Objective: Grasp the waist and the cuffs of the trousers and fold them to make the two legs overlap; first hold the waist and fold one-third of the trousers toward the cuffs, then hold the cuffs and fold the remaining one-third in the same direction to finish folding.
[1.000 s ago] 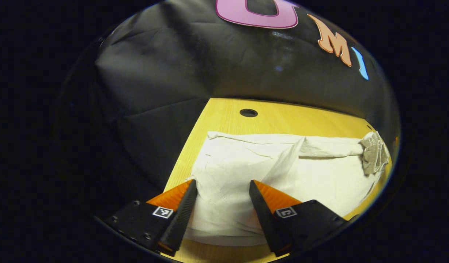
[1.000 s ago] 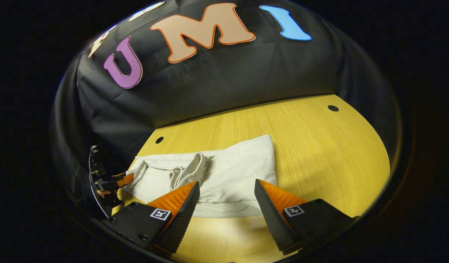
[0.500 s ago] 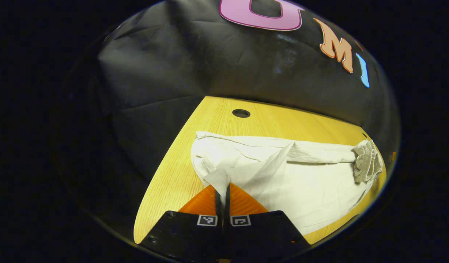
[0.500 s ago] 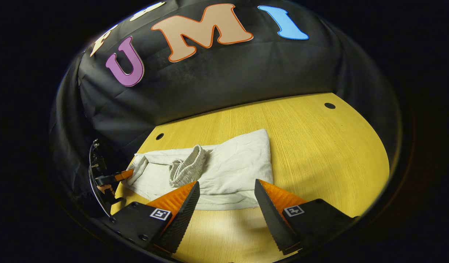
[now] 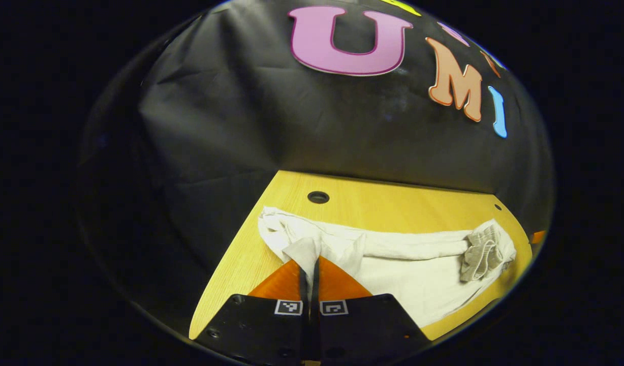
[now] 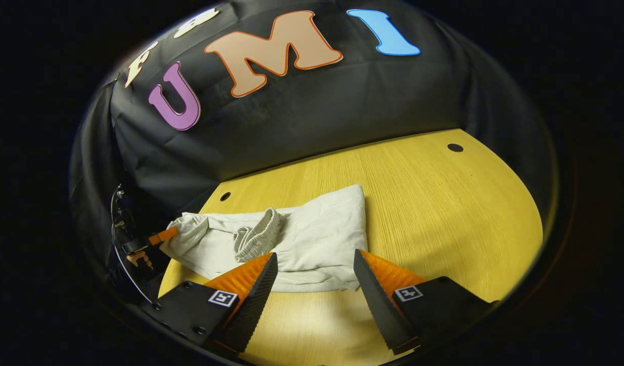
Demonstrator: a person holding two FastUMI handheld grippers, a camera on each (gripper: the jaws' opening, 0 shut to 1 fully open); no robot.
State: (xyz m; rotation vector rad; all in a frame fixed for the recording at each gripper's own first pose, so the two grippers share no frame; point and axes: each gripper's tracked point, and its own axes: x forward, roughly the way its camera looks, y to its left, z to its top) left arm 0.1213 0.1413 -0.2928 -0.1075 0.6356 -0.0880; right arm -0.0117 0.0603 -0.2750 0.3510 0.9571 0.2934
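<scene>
Your left gripper view sits low and close at the table's [image 5: 393, 213] left end, facing along the trousers [image 5: 418, 264], your right gripper view hangs higher over the near edge, facing the back wall, both share trousers and tabletop.

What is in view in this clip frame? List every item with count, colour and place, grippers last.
trousers: one, off-white, lying partly folded on the table.
waistband: one, ribbed, greyish, bunched on top of the trousers.
table: one, yellow wood, with small round holes near its far edge.
booth wall: one, black cloth, behind the table.
left gripper: one, shut on a lifted corner of the trousers at their end.
right gripper: one, open, at the trousers' near edge.
</scene>
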